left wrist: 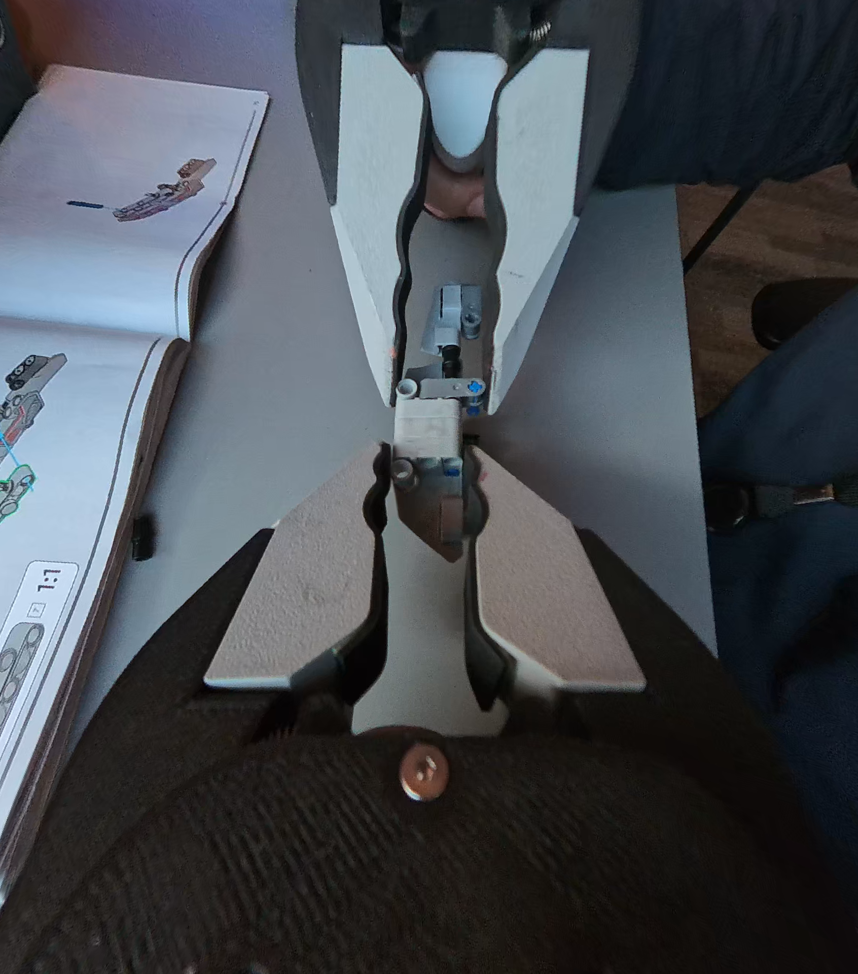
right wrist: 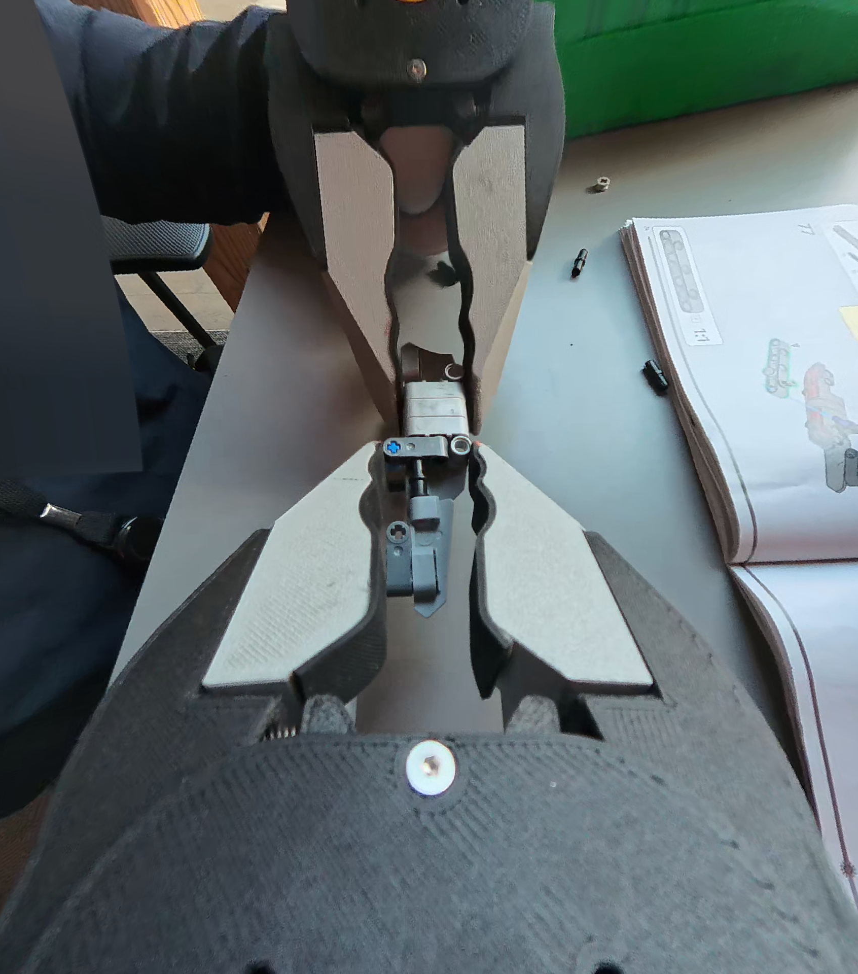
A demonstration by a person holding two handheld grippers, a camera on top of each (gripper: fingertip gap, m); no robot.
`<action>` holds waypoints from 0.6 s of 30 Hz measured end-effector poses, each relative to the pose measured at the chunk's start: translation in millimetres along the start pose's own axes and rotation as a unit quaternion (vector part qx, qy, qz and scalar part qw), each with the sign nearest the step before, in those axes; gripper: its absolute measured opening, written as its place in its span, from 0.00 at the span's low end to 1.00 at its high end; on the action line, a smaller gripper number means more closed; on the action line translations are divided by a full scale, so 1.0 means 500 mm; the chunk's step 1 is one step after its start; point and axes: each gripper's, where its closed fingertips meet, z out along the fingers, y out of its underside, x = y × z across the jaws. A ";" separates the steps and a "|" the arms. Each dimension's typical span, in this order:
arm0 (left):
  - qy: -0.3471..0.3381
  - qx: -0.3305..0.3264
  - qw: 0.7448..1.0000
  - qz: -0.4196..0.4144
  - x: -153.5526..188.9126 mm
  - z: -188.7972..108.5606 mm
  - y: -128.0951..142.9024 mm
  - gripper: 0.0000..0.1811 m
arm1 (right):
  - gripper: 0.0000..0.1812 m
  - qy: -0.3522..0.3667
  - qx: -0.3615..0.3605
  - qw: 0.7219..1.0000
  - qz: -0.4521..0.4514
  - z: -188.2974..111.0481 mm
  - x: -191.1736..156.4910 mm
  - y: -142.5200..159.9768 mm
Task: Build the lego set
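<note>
Gripping one grey lego assembly (left wrist: 427, 432) end to end — left gripper (left wrist: 424, 464), right gripper (right wrist: 427, 464)

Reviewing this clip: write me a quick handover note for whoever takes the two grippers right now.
Left gripper: shut on the grey lego assembly, at its light block end.
Right gripper: shut on the same assembly from the opposite side, at the linkage end with the blue pin. The two grippers face each other, fingertips nearly meeting, above the grey table.
Instruction booklet lies open beside them; two loose black pins sit near its edge.
Done: a small sub-assembly exists.
Left: add the remaining parts. I cannot tell which step is current.
</note>
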 end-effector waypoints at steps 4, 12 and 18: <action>-0.001 0.004 1.000 0.009 0.002 0.001 -0.003 0.13 | 0.15 0.001 -0.001 1.000 -0.004 -0.001 -0.001 0.003; 0.017 0.016 1.000 -0.010 0.006 0.003 -0.006 0.12 | 0.16 0.005 -0.005 1.000 -0.009 -0.001 -0.002 0.004; -0.005 0.004 1.000 0.006 -0.002 0.010 0.001 0.13 | 0.15 0.008 -0.013 1.000 0.011 -0.007 0.004 0.020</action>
